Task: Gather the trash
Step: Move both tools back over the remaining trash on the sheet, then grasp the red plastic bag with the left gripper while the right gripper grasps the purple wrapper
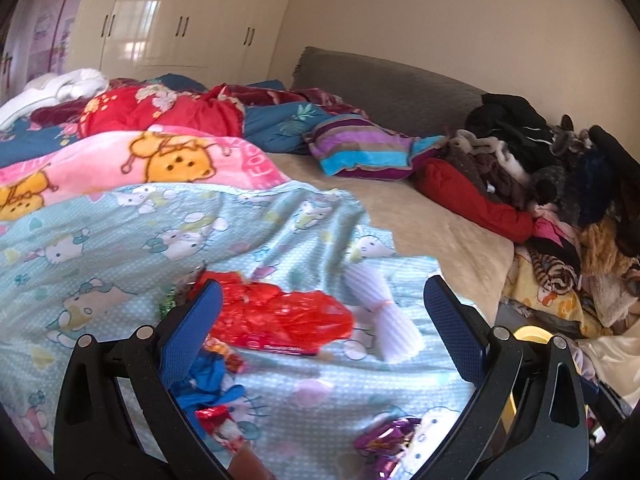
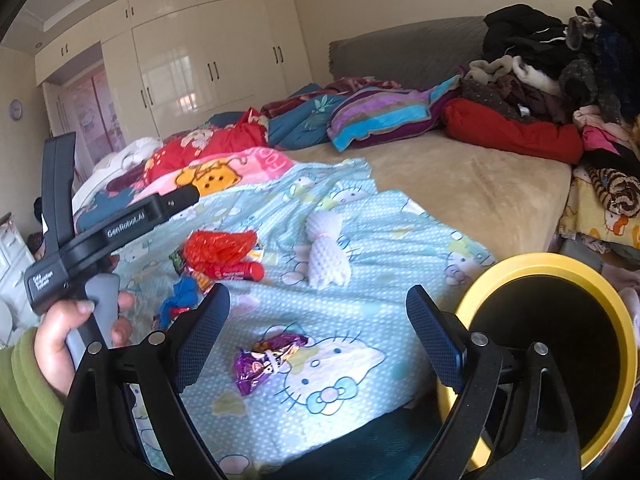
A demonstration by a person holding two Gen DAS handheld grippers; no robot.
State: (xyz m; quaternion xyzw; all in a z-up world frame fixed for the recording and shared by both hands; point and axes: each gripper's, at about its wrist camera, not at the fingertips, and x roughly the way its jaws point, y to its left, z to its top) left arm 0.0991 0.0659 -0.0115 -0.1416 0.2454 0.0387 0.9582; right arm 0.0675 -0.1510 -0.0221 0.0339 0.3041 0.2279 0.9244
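Trash lies on a light blue cartoon-cat sheet (image 2: 380, 240). A crumpled red plastic bag (image 1: 280, 316) lies just beyond my left gripper (image 1: 326, 312), which is open and empty. Right of the bag is a white foam net (image 1: 380, 312), and a blue wrapper (image 1: 208, 380) sits by the left finger. A purple foil wrapper (image 2: 268, 360) rests on the sheet between the fingers of my open right gripper (image 2: 318, 324), untouched. The red bag (image 2: 220, 252), the foam net (image 2: 326, 252) and the blue wrapper (image 2: 182, 296) lie farther off.
A yellow bin (image 2: 500, 276) with a black liner stands at the bed's near right edge. A hand (image 2: 80, 332) in a green sleeve holds the left tool's handle. Blankets (image 1: 140, 160), a striped pillow (image 1: 360, 148) and heaped clothes (image 1: 540, 168) crowd the bed.
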